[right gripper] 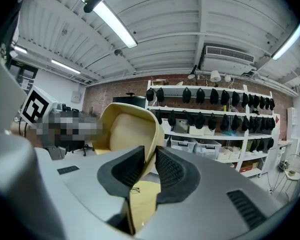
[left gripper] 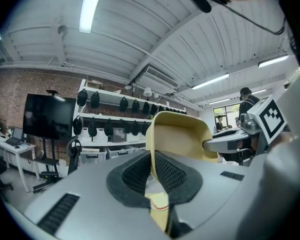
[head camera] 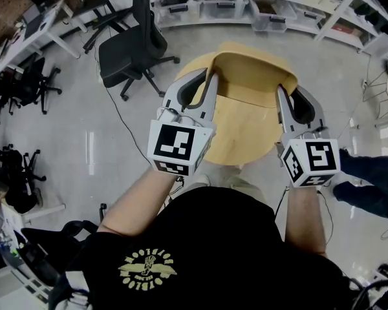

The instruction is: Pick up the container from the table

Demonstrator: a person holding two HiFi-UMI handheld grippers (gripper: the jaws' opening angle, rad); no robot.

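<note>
Black shirt point(head camera: 213, 237): one, behind both grippers. Container point(head camera: 249, 118): one, tan, thin-walled, held off the floor between the two grippers; no table is seen beneath it. Left gripper point(head camera: 209, 76): one, nearly closed, pinched on the rim beside it. Right gripper point(head camera: 286, 90): one, clamped wider on the opposite rim. Container judged light, fairly stiff and smooth; it is best taken at opposite rims.

Matt tan container point(head camera: 249, 70) at 12 o'clock, smooth, looks like moulded pulp or thin plastic. Under it, pale wood-look table point(head camera: 239, 137), smooth, satin. Matt grey plastic shells on left gripper point(head camera: 209, 76) and right gripper point(head camera: 284, 90); black rubbery pads point(left gripper: 172, 171), finely dimpled. Glossy grey floor point(head camera: 84, 147) at 9 o'clock. Black cloth shirt point(head camera: 233, 237) at 6 o'clock.
</note>
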